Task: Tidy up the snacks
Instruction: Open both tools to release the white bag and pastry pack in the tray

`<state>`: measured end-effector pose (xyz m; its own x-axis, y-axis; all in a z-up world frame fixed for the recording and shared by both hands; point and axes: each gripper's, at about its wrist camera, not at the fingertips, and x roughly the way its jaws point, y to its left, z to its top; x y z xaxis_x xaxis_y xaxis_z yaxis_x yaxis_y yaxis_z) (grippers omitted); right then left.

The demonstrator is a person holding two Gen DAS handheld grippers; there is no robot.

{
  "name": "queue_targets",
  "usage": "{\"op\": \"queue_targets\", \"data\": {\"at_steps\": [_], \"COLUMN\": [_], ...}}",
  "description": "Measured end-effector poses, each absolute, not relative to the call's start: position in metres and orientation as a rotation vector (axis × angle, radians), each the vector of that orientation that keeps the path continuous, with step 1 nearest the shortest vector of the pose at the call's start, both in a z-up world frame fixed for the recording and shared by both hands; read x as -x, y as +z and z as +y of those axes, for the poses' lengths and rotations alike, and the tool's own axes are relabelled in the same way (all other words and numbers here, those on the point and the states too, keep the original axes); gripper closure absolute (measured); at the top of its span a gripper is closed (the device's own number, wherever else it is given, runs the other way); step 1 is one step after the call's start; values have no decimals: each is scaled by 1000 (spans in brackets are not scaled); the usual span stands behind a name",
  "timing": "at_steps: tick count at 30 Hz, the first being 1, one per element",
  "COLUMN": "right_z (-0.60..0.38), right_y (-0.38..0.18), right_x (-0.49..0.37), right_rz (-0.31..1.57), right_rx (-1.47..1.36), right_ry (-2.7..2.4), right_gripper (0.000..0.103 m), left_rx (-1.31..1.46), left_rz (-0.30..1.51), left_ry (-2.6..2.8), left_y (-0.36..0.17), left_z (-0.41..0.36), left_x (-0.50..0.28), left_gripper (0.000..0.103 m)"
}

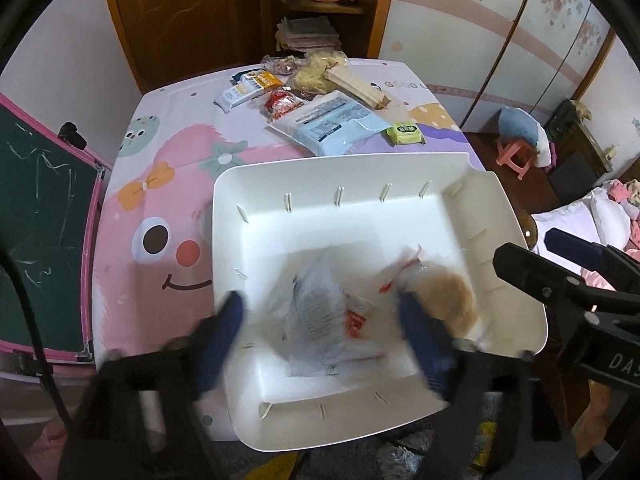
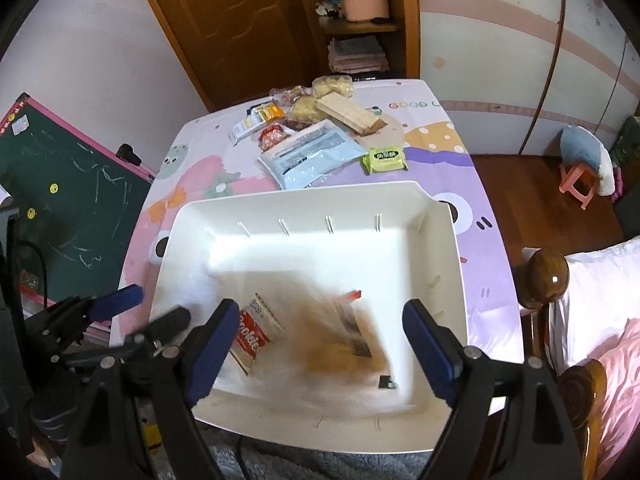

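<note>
Both grippers (image 1: 320, 332) (image 2: 316, 344) gape over the bin (image 1: 248, 184); snack pile (image 1: 316, 92) beyond.

Two blurred packets (image 1: 320, 320) apparently lie in the bin (image 1: 360, 176); snack pile (image 1: 320, 100) behind.

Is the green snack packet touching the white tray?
Apart. In the right wrist view, the green snack packet lies beyond the white tray, with a strip of tablecloth visible between them.
</note>
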<state>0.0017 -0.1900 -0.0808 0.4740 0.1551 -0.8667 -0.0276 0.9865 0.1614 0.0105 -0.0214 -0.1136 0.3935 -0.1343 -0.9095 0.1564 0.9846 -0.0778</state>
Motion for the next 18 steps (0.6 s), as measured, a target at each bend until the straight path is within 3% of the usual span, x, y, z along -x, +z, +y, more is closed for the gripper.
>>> {"op": "queue_targets", "data": {"at_steps": [18], "right_z": [-188], "right_y": [-86], "right_x": [-5], "right_rz": [1100], "right_rx": [-134], "right_ry": [124], "right_gripper": [12], "left_rx": [-33], "left_rz": [1159], "left_ry": [-189], "left_y": [-113], "left_z": [-24], "left_x": [-9], "left_gripper": [16]}}
